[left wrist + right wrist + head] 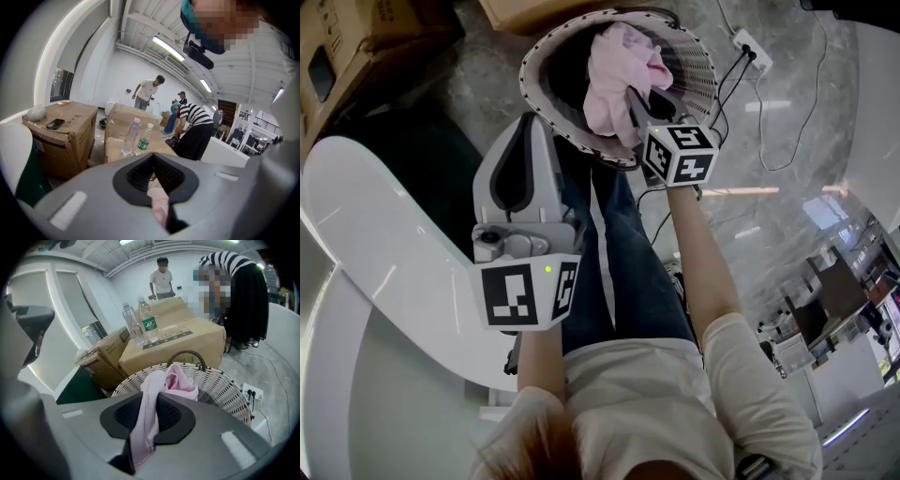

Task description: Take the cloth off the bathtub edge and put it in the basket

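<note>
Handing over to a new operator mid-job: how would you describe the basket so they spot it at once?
Past the curved end of the white bathtub, beside the brown cardboard boxes, a round white wicker basket stands on the grey floor. Unlike the boxes, it is woven, and a pink cloth held by the right gripper hangs into it.
</note>
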Action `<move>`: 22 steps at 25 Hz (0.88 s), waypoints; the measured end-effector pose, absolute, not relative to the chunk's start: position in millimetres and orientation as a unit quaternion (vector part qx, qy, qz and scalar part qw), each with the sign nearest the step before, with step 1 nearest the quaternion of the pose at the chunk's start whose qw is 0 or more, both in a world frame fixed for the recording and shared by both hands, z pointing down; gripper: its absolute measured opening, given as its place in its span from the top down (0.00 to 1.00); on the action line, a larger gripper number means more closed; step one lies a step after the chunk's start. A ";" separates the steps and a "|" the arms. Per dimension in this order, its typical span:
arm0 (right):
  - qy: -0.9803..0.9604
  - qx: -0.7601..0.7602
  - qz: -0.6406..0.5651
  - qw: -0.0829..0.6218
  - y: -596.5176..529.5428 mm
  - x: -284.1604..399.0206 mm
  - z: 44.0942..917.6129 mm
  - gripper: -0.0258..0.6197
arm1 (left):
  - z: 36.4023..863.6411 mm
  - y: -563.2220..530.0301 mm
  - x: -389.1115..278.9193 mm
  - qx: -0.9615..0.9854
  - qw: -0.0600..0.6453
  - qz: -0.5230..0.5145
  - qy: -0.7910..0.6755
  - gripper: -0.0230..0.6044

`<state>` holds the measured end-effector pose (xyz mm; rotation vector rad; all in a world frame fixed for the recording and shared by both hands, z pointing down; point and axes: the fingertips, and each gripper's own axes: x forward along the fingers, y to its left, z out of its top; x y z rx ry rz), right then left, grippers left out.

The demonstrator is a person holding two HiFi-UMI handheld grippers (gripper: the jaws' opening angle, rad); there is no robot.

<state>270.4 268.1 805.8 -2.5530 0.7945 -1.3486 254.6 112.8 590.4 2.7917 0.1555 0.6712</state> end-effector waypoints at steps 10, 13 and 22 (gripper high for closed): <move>0.221 -0.835 -0.501 0.057 274.7 264.3 860.6 0.85 | 598.3 116.0 251.7 0.959 0.132 0.244 0.062 0.89; 0.214 -0.830 -0.513 0.050 274.5 266.3 875.2 0.85 | 602.2 117.8 253.7 0.958 0.133 0.247 0.065 0.89; 0.212 -0.821 -0.529 0.037 275.2 271.9 900.5 0.85 | 611.7 121.6 258.6 0.956 0.132 0.253 0.071 0.89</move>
